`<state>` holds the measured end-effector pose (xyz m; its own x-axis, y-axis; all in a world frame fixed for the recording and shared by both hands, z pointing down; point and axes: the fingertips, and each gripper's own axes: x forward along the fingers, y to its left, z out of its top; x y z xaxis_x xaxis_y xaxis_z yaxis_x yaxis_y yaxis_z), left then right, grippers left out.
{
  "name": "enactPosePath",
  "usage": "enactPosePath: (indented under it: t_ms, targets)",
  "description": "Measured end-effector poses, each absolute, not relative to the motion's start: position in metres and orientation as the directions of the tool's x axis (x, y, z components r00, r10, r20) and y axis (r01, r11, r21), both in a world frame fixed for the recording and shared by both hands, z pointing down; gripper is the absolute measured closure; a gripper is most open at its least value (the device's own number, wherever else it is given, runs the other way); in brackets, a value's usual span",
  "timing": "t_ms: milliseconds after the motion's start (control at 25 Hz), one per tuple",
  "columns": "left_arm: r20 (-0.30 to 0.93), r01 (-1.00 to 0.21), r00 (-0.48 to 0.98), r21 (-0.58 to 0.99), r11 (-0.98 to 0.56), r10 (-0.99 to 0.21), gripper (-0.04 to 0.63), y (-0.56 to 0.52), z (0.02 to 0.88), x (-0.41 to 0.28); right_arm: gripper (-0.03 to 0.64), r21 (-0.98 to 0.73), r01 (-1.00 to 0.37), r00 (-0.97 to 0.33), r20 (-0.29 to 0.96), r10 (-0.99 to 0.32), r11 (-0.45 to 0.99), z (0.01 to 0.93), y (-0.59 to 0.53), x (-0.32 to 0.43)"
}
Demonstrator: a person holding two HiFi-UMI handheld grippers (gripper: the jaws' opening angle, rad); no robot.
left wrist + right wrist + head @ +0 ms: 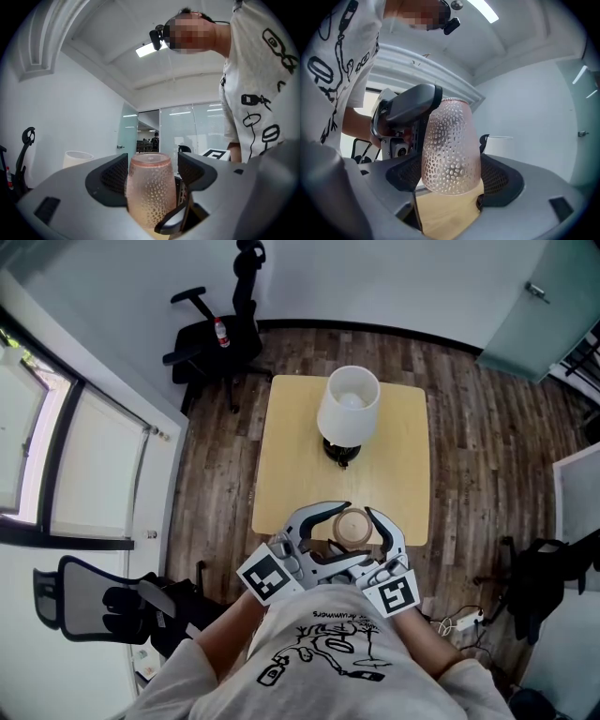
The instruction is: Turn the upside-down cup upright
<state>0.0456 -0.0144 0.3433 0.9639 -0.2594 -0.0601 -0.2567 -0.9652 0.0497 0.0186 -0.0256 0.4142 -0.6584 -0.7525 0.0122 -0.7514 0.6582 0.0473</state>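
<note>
A pink, dimpled, see-through cup (pixel 354 526) is at the near edge of the yellow table (pixel 291 456), its narrower end up. Both grippers flank it. My left gripper (pixel 345 531) comes in from the left and my right gripper (pixel 364 532) from the right. In the left gripper view the cup (pixel 151 192) fills the space between the wide jaws of the left gripper (pixel 153 176), with a thin gap at the right pad. In the right gripper view the cup (pixel 451 150) leans slightly between the wide jaws of the right gripper (pixel 450 176). A left finger (pixel 412 105) sits by its top. I cannot tell whether the cup rests on the table.
A table lamp with a white shade (pixel 349 409) stands mid-table beyond the cup. A black office chair (pixel 220 338) is behind the table and another (pixel 94 606) at the near left. A power strip (pixel 459 622) lies on the wooden floor at the right.
</note>
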Motion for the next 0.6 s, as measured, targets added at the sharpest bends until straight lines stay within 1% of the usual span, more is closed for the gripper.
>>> enactPosePath:
  t_ms: [80,120,240,400,600]
  targets:
    - [-0.059,-0.271,0.960,0.044,-0.962,-0.273,0.271,-0.016,0.344,0.046,0.261,0.047,-0.756,-0.653,0.016,-0.757,0.653,0.417,-0.026,0.018]
    - [-0.055,-0.277,0.959,0.043,-0.960,-0.279,0.293,-0.017,0.345,0.046,0.261,0.048,-0.757,-0.652,0.024,-0.758,0.652,0.420,-0.026,0.018]
    - [-0.030,-0.282,0.959,0.026,-0.959,-0.283,0.297,-0.018,0.351,0.047,0.261,0.064,-0.752,-0.654,0.051,-0.754,0.656,0.427,-0.027,0.017]
    - [0.004,-0.288,0.958,0.010,-0.957,-0.288,0.302,-0.019,0.362,0.049,0.261,0.091,-0.737,-0.653,0.156,-0.741,0.669,0.446,-0.028,0.018]
    - [0.049,-0.278,0.959,-0.037,-0.960,-0.279,0.302,-0.023,0.379,0.052,0.261,0.085,-0.734,-0.646,0.222,-0.731,0.674,0.465,-0.034,0.018]
